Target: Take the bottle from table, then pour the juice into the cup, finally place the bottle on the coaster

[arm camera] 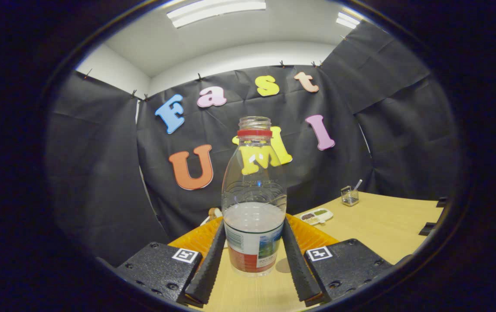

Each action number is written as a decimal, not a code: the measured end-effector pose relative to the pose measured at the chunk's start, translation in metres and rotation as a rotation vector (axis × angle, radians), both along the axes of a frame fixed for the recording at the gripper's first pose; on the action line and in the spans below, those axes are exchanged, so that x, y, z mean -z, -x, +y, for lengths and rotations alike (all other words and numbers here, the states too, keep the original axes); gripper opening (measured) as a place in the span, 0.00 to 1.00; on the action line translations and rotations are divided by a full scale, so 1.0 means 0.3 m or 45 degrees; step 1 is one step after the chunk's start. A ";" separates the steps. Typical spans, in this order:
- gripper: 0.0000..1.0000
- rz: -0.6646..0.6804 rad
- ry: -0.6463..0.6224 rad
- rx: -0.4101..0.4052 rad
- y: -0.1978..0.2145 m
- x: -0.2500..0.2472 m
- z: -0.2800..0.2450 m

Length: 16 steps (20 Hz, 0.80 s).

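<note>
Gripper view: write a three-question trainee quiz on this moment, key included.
1. True or false: the bottle has its cap on.
2. Where does the bottle stand relative to the gripper? A) between the jaws B) beyond them C) beside one jaw
3. Fill in: the orange coaster lies ___ the bottle.

Key: 1 false, its mouth is open. 2 A, both fingers lie against its sides. 3 behind, on the table.

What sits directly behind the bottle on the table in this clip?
The tool is shut on the uncapped bottle. Behind it lies an orange ribbed thing, showing on both sides; its middle is covered by the bottle and fingers, so I cannot identify it.
</note>
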State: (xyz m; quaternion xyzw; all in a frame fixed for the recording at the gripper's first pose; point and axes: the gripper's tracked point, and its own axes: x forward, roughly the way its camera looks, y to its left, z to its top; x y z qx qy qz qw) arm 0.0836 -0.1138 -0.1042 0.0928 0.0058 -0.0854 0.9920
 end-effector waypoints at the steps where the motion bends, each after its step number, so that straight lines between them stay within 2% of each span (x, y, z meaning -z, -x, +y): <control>1: 0.76 0.026 0.041 0.025 -0.028 0.012 -0.023; 4: 0.76 0.140 0.156 0.114 -0.110 0.082 -0.085; 11: 0.77 0.301 0.292 0.149 -0.322 0.253 -0.191; 16: 0.77 0.356 0.272 0.104 -0.438 0.389 -0.219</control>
